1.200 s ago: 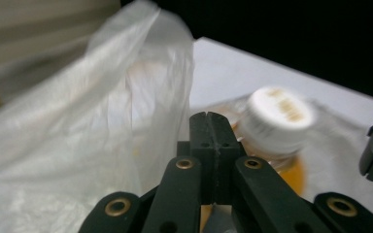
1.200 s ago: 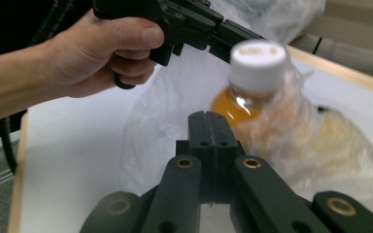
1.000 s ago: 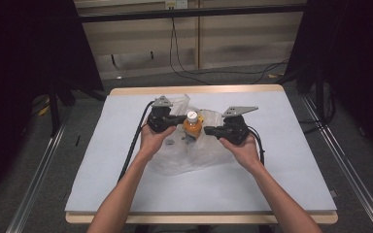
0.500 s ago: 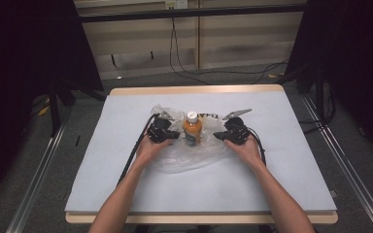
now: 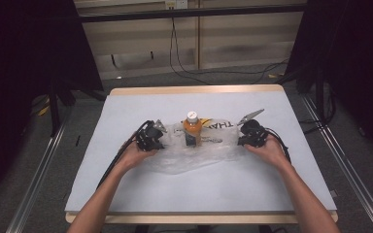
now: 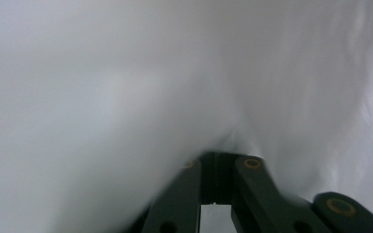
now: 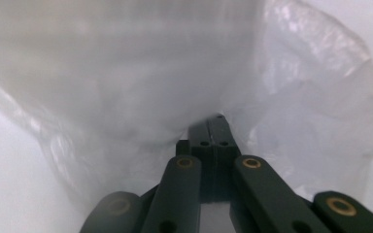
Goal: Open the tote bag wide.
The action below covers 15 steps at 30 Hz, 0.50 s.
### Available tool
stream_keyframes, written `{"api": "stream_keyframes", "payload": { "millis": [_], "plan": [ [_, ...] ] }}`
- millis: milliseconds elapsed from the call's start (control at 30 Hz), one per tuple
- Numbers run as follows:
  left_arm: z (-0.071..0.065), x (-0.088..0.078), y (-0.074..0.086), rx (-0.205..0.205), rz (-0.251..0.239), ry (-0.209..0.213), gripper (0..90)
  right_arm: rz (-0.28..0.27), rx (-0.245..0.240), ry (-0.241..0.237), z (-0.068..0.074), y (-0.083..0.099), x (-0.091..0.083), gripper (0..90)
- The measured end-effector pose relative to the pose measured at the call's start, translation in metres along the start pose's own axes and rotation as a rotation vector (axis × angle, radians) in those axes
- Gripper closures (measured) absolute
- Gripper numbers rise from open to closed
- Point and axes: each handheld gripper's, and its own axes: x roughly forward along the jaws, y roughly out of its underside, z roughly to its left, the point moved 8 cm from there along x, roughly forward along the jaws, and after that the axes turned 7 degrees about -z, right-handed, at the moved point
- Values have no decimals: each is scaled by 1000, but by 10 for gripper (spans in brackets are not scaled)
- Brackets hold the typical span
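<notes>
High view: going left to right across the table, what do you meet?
Left gripper, shut on the plastic bag → orange bottle standing in the bag → right gripper, shut on the bag's other side.

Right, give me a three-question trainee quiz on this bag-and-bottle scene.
1. True or false: the bottle stands upright.
2. What does each gripper pinch? A) the bottle cap B) the plastic bag C) a cable
3. Fill in: the bottle's liquid is ____.

Key: 1 true. 2 B: the left gripper and the right gripper are each shut on an end of the bag, with the bottle between them. 3 orange.
</notes>
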Motion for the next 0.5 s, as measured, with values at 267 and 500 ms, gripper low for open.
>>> {"api": "stream_keyframes", "payload": {
  "millis": [267,500],
  "plan": [
    [0,-10,13,7,6,22,900,13,-24,24,-9,10,-10,900],
    [0,-11,16,-85,-99,46,900,-68,59,62,-19,15,-14,900]
  ]
}}
